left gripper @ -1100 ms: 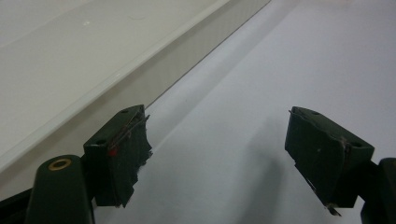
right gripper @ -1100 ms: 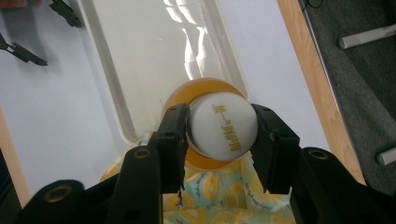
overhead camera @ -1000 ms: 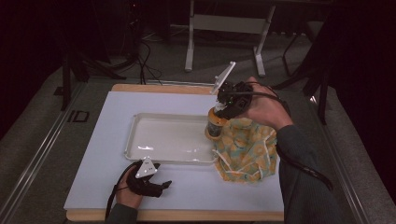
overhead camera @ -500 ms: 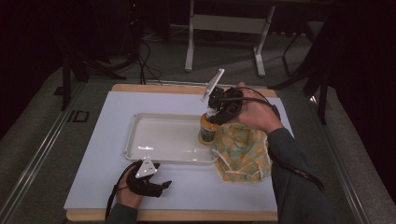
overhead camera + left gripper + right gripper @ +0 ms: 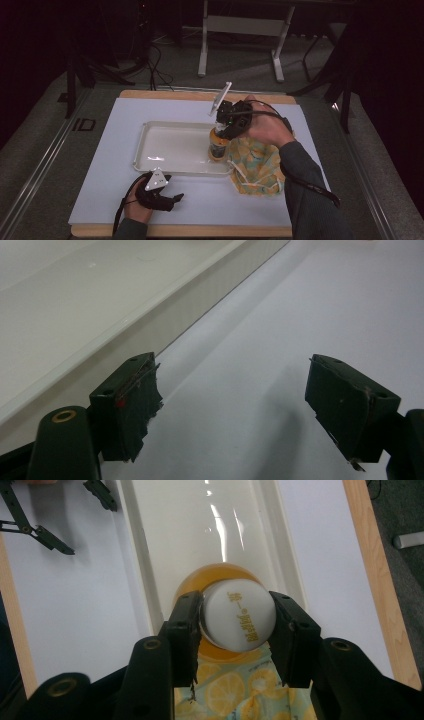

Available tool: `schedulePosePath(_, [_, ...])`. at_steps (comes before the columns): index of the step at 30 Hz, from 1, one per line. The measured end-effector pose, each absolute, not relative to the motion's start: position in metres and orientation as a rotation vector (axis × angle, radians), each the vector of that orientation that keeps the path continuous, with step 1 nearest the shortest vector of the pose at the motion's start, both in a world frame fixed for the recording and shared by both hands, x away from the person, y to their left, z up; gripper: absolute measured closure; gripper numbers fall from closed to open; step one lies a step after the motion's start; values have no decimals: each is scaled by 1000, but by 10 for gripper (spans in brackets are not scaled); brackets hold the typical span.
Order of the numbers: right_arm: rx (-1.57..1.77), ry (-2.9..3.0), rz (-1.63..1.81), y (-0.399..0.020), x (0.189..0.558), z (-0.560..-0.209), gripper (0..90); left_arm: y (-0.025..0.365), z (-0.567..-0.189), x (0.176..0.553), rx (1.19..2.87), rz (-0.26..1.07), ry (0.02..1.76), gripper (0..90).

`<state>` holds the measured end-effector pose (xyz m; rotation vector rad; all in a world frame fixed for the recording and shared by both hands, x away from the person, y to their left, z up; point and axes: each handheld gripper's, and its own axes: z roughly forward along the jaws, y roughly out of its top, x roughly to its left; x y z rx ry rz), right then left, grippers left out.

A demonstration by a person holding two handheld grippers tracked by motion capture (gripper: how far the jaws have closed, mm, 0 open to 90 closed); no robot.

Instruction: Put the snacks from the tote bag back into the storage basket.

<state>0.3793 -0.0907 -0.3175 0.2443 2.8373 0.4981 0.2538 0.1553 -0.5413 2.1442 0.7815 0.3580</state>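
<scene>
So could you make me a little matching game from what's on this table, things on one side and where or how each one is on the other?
Things:
1. bottle
2. lemon-print cloth
3. left gripper
4. white tray

States:
A. open, low over the white mat near the table's front edge
B. lying crumpled to the right of the tray
C. held by its white cap in the right gripper
D. in the middle of the mat, nothing lying on its floor

Pairs: 1-C, 2-B, 3-A, 4-D
</scene>
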Motion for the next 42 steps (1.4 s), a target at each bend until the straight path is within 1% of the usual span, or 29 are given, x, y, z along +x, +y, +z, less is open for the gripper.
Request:
schedulePosePath(25, [239, 2850, 434, -82, 370, -346, 586, 155, -541, 254, 2147, 355, 782, 214])
schedulePosePath(42, [270, 2851, 440, -91, 362, -361, 585, 155, -541, 254, 2151, 356, 782, 214])
